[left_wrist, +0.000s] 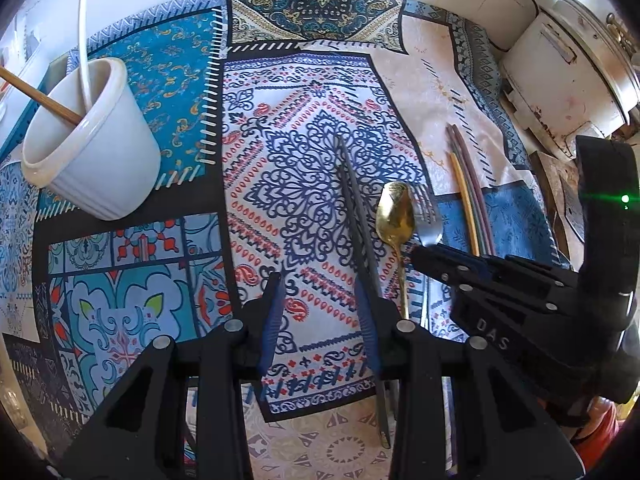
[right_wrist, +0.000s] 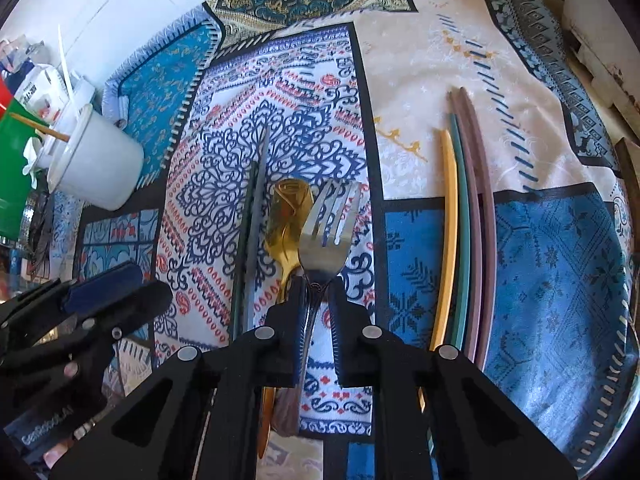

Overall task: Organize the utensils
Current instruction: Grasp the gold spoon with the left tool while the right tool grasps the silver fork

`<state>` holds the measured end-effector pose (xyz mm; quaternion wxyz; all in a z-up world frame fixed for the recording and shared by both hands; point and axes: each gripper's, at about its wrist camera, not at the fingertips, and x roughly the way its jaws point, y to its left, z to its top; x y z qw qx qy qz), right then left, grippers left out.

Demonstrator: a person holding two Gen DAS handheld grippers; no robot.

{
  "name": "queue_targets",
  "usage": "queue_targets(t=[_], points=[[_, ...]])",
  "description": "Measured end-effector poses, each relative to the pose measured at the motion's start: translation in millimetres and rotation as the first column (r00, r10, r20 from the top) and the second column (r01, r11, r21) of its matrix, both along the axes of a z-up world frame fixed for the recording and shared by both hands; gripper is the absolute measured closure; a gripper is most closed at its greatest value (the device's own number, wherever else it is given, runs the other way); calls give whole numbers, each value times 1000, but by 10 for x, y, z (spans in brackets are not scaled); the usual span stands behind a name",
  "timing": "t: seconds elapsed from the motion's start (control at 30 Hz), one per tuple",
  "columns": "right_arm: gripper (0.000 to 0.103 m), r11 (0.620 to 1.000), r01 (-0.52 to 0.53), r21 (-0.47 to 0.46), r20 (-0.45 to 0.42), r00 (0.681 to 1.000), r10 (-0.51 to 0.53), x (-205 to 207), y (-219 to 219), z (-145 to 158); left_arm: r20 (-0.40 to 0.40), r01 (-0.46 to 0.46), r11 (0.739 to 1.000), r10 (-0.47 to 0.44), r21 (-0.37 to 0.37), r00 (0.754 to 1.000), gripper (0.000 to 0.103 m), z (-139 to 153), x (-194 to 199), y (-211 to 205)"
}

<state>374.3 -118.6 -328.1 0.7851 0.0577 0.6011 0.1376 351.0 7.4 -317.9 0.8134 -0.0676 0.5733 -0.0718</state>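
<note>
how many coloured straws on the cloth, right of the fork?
4 straws side by side on the tablecloth: yellow, green, mauve, dark purple. None seems hidden.

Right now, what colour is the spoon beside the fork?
Shiny gold metal spoon; clearest in the right wrist view.

text: "DAS" | on: right gripper (left_wrist: 416,254) body, white letters

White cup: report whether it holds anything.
Not empty: the white cup holds a wooden stick and a white one.
</note>
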Motion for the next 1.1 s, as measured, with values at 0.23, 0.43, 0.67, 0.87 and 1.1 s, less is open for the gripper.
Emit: queue_targets(t=[0.23,0.43,0.67,0.87,1.1], points=[[101,998,-35,-43,36,999,37,-58,37,54,-19,35,999,-36,-42,999,68,-35,57,-139],[101,1000,-6,-12,57,998,6,-95,-233,168,-31,68,995,-70,-76,997,71,-69,130,-306],[101,999,28,30,97,995,-31,-102,-464,358,-44,108,990,-113,-95,993,77,-139,243,-537],[101,997,49,53,110,992,-55,-74,-550,416,-76,104,994,-106,-37,991,77,-281,347,-669],[101,997,53,59,146,987,-61,-88,-643,524,-41,114,993,-114,-14,993,73,-309,432,-741]])
